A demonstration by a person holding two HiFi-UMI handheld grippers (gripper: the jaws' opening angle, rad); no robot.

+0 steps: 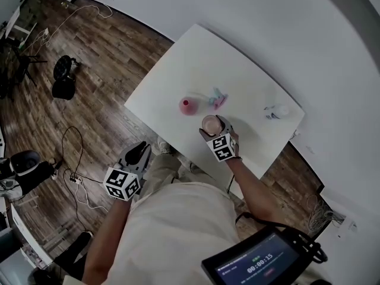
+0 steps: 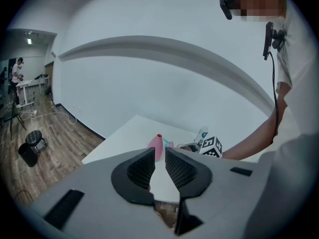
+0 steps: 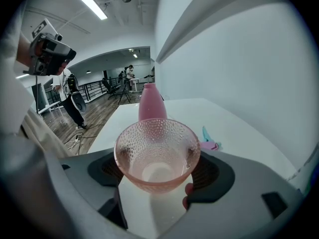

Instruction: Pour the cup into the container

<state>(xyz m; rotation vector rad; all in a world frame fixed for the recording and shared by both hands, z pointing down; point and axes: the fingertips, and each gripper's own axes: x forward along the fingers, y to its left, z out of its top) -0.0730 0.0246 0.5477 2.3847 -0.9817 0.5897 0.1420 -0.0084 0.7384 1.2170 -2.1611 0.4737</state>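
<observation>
- The white table (image 1: 178, 70) stood against a pale wall, with dark wood flooring and loose cables around it.
- The right gripper (image 1: 214, 127) was clamped on a pink dimpled cup (image 3: 156, 151), held upright over the table's near edge.
- The container, a pink narrow-necked bottle (image 1: 187, 105), stood on the table just beyond the cup and apart from it.
- The left gripper (image 2: 159, 158) hung off the table's near side, its jaws drawn almost together on nothing.
- To my eye the risk lay in that slim neck: the wide cup rim could spill past it, or a knock could tip the unsteadied bottle.
- I could not tell what was in the cup, if anything.
- A small pink-and-teal thing (image 1: 218, 98) beside the bottle and a clear item (image 1: 276, 111) near the table's far end were too small to identify.
</observation>
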